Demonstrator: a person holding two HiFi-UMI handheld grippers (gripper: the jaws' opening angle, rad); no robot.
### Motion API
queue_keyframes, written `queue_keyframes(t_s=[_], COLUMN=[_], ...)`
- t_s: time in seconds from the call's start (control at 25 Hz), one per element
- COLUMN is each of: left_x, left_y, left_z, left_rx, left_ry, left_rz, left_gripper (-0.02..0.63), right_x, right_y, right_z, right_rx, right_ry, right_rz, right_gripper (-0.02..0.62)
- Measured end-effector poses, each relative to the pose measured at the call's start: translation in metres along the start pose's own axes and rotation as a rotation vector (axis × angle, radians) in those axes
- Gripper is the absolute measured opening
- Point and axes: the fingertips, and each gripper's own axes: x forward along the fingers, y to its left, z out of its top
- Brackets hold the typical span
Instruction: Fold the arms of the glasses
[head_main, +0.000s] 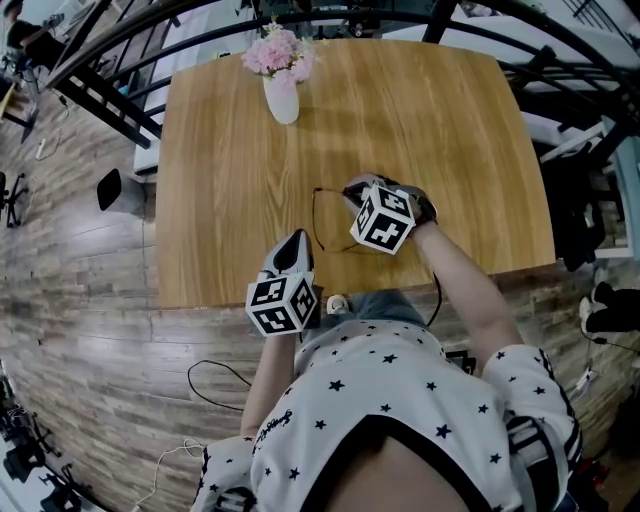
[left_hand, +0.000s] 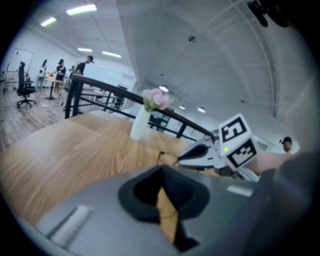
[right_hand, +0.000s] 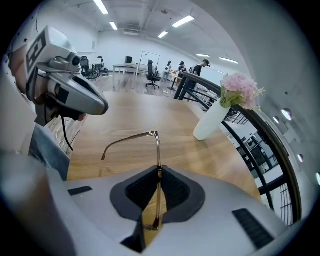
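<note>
Wood-grain table (head_main: 240, 150) carries a thin-rimmed pair of glasses (head_main: 317, 220) near its front edge, with a white vase (head_main: 283, 98) of pink flowers (head_main: 280, 50) well apart at the far side. The right gripper (head_main: 358, 190) sits at the right end of the glasses. In its own view, the jaws are pressed almost together on the thin front frame (right_hand: 158, 155), which runs upright between the dark pads. One arm of the glasses is swung out to the left above the tabletop, not folded. The left gripper (head_main: 292, 248) is near the front edge of the table, just beside the glasses and apart from them. Its jaws (left_hand: 162, 175) are drawn close, showing only a narrow sliver of wood between them, and they hold nothing.
</note>
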Motion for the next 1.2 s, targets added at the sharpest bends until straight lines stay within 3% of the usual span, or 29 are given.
queue_keyframes(t_s=[0.64, 0.92, 1.2], left_x=[-0.023, -0.024, -0.027], left_y=[-0.02, -0.03, -0.032], left_z=[-0.02, -0.024, -0.025], left_rx=[0.063, 0.148, 0.186], left_ry=[0.015, 0.037, 0.031], left_rz=[-0.049, -0.063, -0.051], left_gripper=[0.015, 0.127, 0.115], right_x=[-0.052, -0.076, -0.096], right_y=[0.012, 0.013, 0.014], right_z=[0.006, 0.01, 0.016], right_rx=[0.124, 0.159, 0.176], right_ry=[-0.057, -0.09, -0.117], right_rz=[-0.127, -0.172, -0.206], right_gripper=[0.025, 0.025, 0.025])
